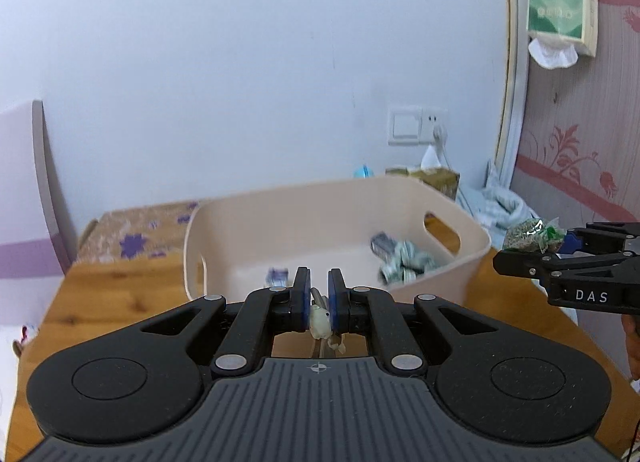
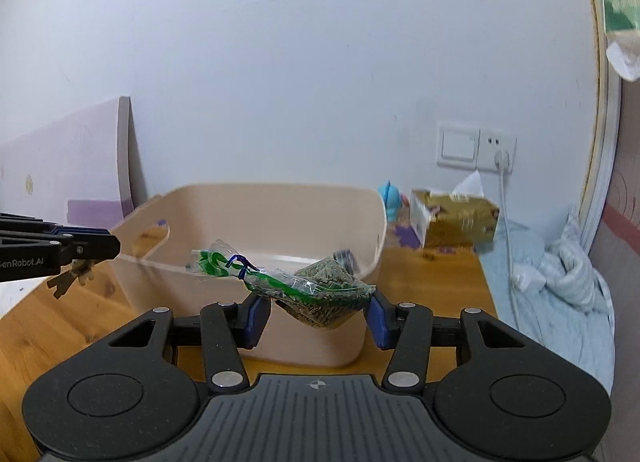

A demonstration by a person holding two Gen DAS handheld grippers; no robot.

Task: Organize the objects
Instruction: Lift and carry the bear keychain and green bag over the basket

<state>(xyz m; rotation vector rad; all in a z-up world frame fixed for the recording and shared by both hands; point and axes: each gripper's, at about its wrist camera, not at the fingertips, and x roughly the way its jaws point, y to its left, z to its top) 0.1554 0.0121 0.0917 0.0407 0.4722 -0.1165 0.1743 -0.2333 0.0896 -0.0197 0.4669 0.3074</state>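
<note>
I hold the left hand-held gripper (image 1: 319, 304) pressed together on a set of keys (image 1: 322, 320). The keys carry a small pale charm, which sits between the blue pads; the blades hang below. From the right wrist view, the keys (image 2: 72, 274) dangle freely under the jaws, in front of the bin's left end.

I hold the right hand-held gripper (image 2: 318, 312) part spread, pinching a clear bag (image 2: 320, 290) of green-brown pellets. The bag has a green zip strip and a blue twist tie. It is lifted clear of the worktop (image 2: 52, 326), just in front of the beige bin (image 2: 256, 210).

The bin stands on the worktop and already contains several small wrapped items (image 1: 404, 258) near its right handle cut-out.

Handling notes, by judgement:
- Keys: stiff, hard, fairly light, free to swing on their ring. The grip on the soft charm looks secure, but a fast move may set the blades swinging.
- Bag: soft, deformable, moderate weight. The film is slippery and the pellets shift, so the bag sags between the pads. Grip the filled body, not the empty flap by the zip.
- Both items appear ready for release over the bin.
</note>
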